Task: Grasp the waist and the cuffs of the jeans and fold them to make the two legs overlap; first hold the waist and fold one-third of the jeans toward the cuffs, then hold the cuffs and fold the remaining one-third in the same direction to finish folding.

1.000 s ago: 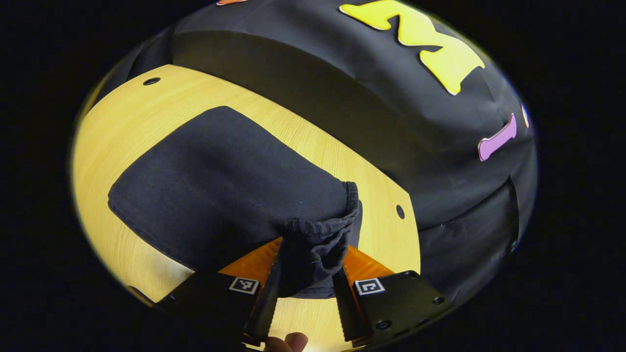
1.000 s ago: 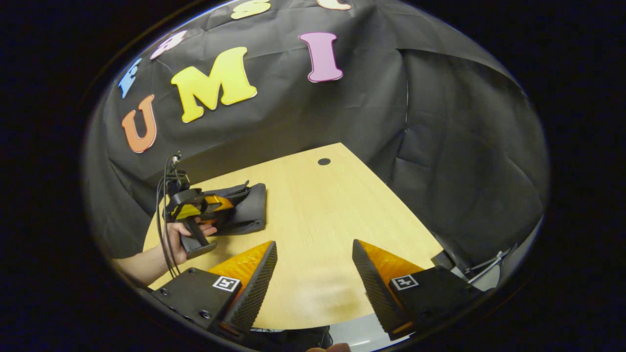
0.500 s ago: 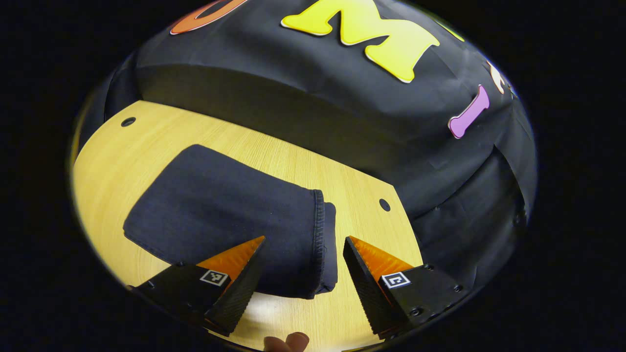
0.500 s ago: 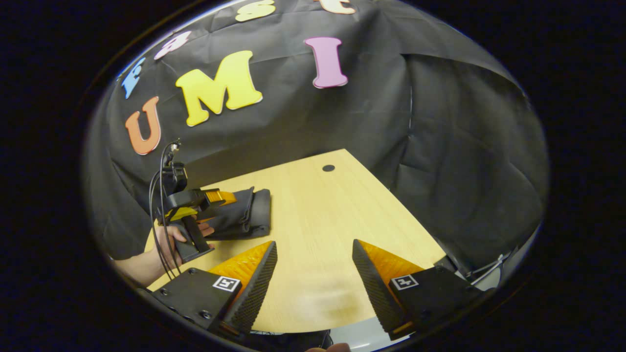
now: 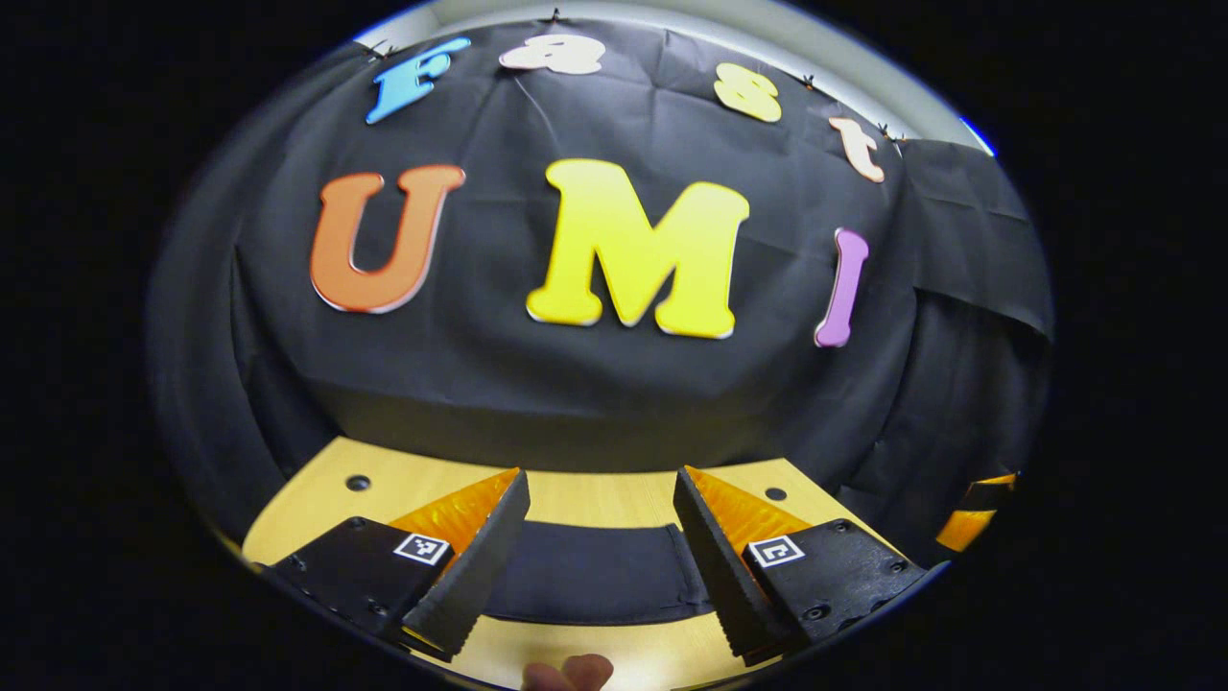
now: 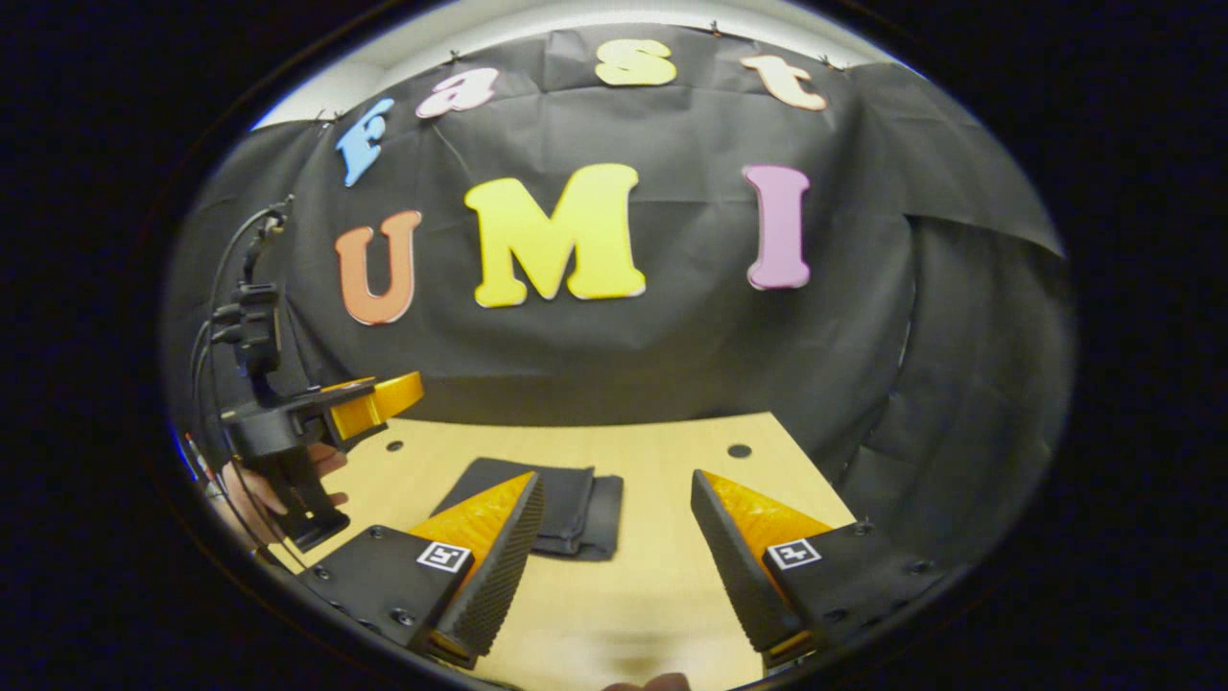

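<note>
so, the jeans [image 5: 595,576] lay folded into a dark flat bundle on the wooden tabletop [image 5: 585,485], and in the left gripper view they sat low between the two fingers of the left gripper [image 5: 600,557], below and beyond the tips, with neither finger touching the cloth. those fingers [image 5: 480,566] were spread wide, nothing between them but air. a fingertip of the holding hand [image 5: 566,672] peeked in at the bottom edge.

over in the right gripper view, the same bundle [image 6: 566,504] rested on the tabletop [image 6: 672,461] just past the left-side finger [image 6: 494,557], partly hidden behind it, with stacked layers showing at its right end. the right gripper [image 6: 614,561] also had its fingers parted and held nothing. off to the left, the left gripper [image 6: 317,422] hung above the tabletop in a person's hand [image 6: 254,485], well apart from the jeans, cables rising behind it.
</note>
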{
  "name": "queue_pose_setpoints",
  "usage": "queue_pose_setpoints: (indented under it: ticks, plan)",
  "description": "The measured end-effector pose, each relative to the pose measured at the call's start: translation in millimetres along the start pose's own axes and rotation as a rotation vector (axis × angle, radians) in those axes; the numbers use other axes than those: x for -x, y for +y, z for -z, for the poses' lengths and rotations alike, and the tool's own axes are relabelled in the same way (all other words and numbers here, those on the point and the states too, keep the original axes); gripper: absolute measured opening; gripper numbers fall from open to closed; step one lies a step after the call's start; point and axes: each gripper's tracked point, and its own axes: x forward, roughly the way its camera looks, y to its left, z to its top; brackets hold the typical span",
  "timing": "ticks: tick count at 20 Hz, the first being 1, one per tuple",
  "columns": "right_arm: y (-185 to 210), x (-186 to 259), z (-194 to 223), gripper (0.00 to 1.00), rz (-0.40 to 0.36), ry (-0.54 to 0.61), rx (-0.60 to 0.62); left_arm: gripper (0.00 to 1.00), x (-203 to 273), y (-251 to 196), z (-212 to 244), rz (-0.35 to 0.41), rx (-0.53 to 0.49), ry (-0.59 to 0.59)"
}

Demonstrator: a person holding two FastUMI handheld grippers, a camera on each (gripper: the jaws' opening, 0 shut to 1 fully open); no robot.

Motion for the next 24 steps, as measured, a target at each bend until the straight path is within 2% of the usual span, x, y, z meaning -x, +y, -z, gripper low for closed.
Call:
queue_pose_setpoints:
  ticks: [2, 4, 6, 8, 10, 11, 17, 23, 24]
  plan:
    - [22, 1, -33, 0.99, -0.017, -0.082, 0.008, 0.97, 30, 13, -33, -0.019, 0.012, -0.057]
    - [38, 7, -53, 0.96, -0.028, -0.145, 0.009, 0.97, 53, 26, -46, -0.049, 0.015, -0.093]
    - [54, 12, -59, 0.92, -0.043, -0.179, 0.003, 1.00, 73, 39, -52, -0.094, -0.012, -0.112]
    - [64, 18, -57, 0.92, -0.034, -0.199, 0.011, 0.97, 94, 52, -59, -0.138, -0.041, -0.154]
    - [67, 24, -46, 0.92, -0.011, -0.199, 0.022, 1.00, 111, 51, -55, -0.143, -0.074, -0.170]
    - [69, 27, -43, 0.92, -0.002, -0.201, 0.023, 0.97, 120, 52, -53, -0.149, -0.086, -0.175]
    - [73, 43, -36, 0.92, -0.008, -0.200, 0.010, 0.99, 144, 37, -36, -0.133, -0.049, -0.161]
    - [75, 51, -32, 0.92, 0.005, -0.218, 0.013, 0.98, 151, 38, -38, -0.128, -0.047, -0.181]
    - [76, 52, -32, 0.92, 0.005, -0.218, 0.015, 0.89, 152, 40, -39, -0.130, -0.044, -0.181]
